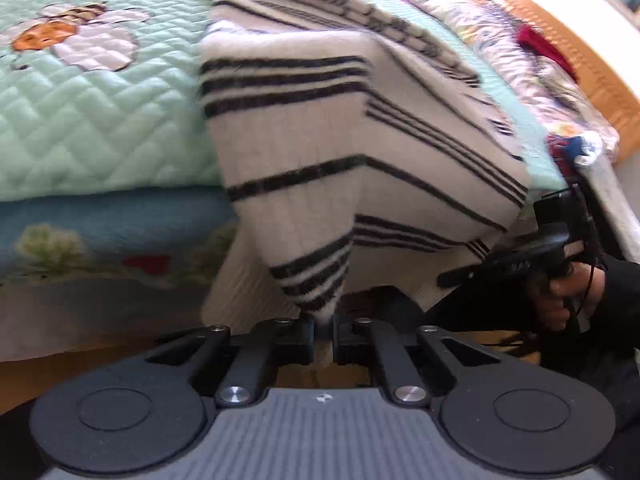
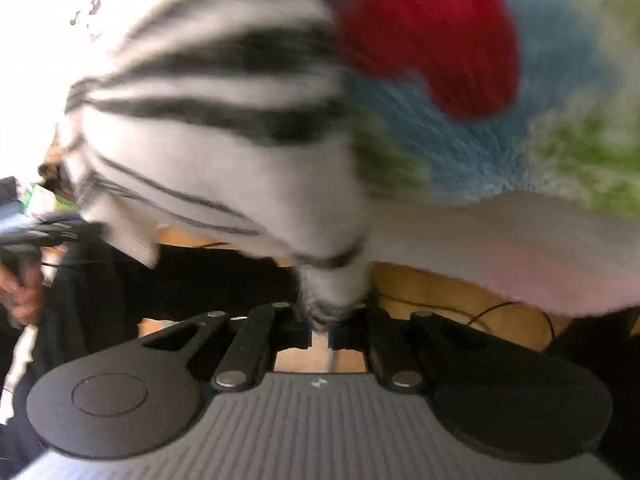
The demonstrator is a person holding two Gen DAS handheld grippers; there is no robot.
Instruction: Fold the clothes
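Observation:
A white knit sweater with black stripes (image 1: 320,128) hangs over the front edge of the bed. My left gripper (image 1: 322,326) is shut on a lower corner of it, the fabric pinched between the two pads. In the right wrist view the same striped sweater (image 2: 216,120) fills the upper left, blurred. My right gripper (image 2: 320,328) is shut on another bunched edge of the knit. The right gripper (image 1: 560,248) also shows in the left wrist view, held in a hand at the sweater's right edge.
A mint quilted bedspread (image 1: 80,120) with a flower pattern covers the bed; a blue patterned blanket (image 1: 100,232) lies below it. Crumpled clothes, one dark red (image 1: 544,48), are piled at the far right. A wooden floor (image 2: 440,292) and a cable show under the bed edge.

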